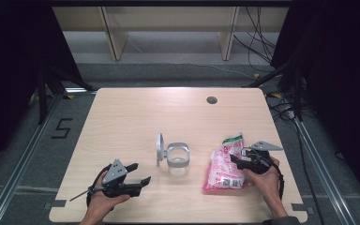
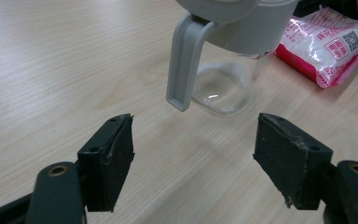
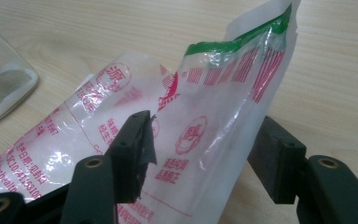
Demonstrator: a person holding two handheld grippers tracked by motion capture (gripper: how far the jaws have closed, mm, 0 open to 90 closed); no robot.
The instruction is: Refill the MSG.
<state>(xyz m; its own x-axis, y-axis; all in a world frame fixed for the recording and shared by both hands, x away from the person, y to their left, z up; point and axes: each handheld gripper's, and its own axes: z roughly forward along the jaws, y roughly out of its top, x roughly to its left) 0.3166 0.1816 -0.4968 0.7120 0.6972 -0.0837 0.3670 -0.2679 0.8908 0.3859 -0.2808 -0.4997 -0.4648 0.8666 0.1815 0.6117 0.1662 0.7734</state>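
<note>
My right claw [image 3: 200, 149] straddles the bag [image 3: 205, 116], seemingly not yet pinching; I should squeeze below its raised top. Left claw [image 2: 193, 158] gapes empty.

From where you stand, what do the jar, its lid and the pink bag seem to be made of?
Jar: clear glass or hard plastic; the table shows through it. Lid: matte grey plastic, it seems, with a moulded latch. Pink bag: thin glossy plastic film; it crinkles, glints and is partly see-through, with red print.
</note>
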